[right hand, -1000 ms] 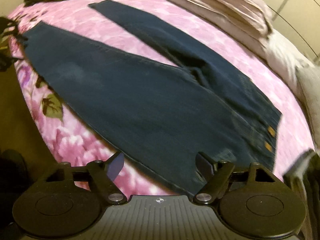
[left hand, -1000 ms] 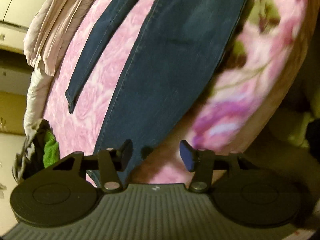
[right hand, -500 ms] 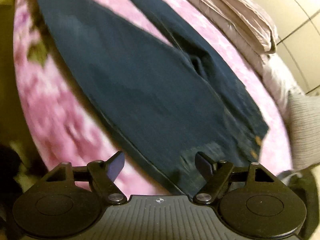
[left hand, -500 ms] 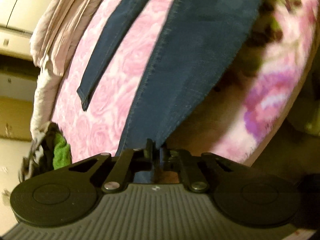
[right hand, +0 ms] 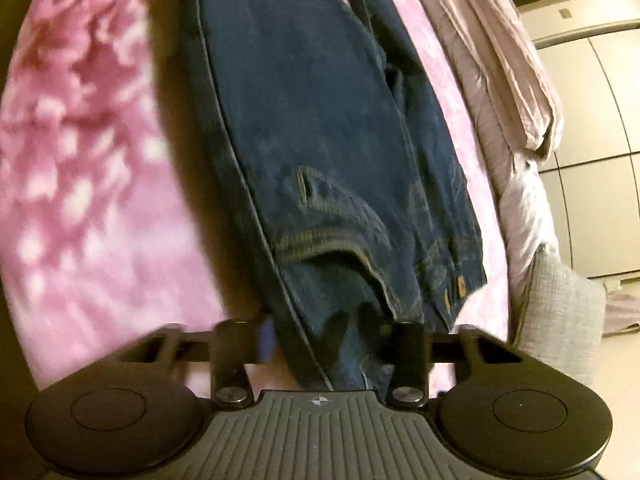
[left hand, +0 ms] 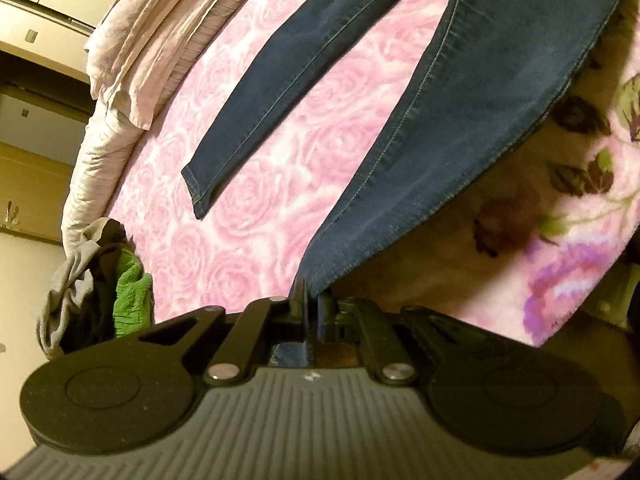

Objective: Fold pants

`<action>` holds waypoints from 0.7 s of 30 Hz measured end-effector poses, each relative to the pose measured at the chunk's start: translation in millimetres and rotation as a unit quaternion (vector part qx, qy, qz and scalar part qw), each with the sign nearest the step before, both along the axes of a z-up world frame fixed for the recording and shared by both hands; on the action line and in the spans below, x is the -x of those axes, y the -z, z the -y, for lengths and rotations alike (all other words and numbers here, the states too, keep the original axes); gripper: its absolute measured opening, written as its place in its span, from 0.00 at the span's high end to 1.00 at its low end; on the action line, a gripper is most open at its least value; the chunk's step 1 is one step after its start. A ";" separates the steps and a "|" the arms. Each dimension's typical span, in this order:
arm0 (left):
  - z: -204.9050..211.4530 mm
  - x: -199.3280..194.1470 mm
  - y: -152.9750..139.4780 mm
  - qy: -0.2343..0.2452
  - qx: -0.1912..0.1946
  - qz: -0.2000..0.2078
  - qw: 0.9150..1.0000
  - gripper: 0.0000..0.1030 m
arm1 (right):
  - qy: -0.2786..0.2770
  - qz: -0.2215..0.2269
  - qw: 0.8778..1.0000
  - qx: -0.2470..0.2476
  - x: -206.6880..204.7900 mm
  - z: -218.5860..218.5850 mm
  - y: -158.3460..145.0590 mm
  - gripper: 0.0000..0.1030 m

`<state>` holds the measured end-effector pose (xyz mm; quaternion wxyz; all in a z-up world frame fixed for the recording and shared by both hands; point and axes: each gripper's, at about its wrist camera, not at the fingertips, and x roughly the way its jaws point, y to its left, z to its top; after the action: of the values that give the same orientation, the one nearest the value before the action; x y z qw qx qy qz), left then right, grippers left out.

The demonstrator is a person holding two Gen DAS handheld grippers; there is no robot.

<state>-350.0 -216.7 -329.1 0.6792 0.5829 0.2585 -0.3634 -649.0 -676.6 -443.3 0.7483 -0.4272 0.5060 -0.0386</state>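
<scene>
Bare blanket between jeans legs

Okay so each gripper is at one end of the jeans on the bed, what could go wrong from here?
1. The left gripper pinches only the hem's edge of the jeans; lifting may pull it free.
2. The right gripper is closing on bunched waistband; it might catch one layer only.
3. The far leg lies apart, so the fold may come out uneven.

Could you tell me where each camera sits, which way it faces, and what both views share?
Left wrist: on the left gripper, aimed down along the near leg's hem, fingers shut on it.
Right wrist: on the right gripper, facing the waistband, jaws closing around it.
Shared: the jeans on the pink floral blanket, beige bedding beyond.
</scene>
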 end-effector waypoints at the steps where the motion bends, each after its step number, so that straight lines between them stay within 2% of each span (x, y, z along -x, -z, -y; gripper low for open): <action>1: 0.5 0.9 -2.7 0.001 -0.004 0.000 1.000 0.97 | 0.008 -0.003 1.000 -0.005 -0.1 4.9 -3.4 0.86; 2: 0.9 1.6 -6.3 0.002 -0.006 0.000 1.000 0.97 | 0.020 -0.003 1.000 -0.018 0.2 9.0 -11.3 0.91; 5: 3.4 2.7 -28.0 0.004 -0.012 0.004 1.000 0.97 | 0.033 0.007 0.999 -0.031 -2.7 15.8 -47.6 0.97; 10: 21.7 -17.4 -88.4 -0.001 -0.001 0.004 1.000 0.97 | 0.056 0.057 0.996 -0.031 -30.3 39.8 -143.4 0.99; 13: 42.8 -44.9 -123.0 0.001 0.007 -0.005 1.000 0.97 | 0.056 0.063 0.996 -0.033 -61.8 63.4 -182.6 0.99; 17: 80.1 -96.2 -144.2 0.005 0.003 -0.031 1.000 0.97 | 0.060 0.032 0.996 -0.049 -122.4 102.2 -202.0 1.00; 21: 120.7 -155.9 -135.6 0.024 -0.023 -0.082 0.996 0.97 | 0.069 -0.004 0.996 -0.058 -176.8 137.1 -196.5 1.00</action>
<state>-194.1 -337.4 -193.5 0.6329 0.5731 0.3072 -0.4202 -472.2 -813.7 -246.8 0.7653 -0.3475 0.5386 -0.0589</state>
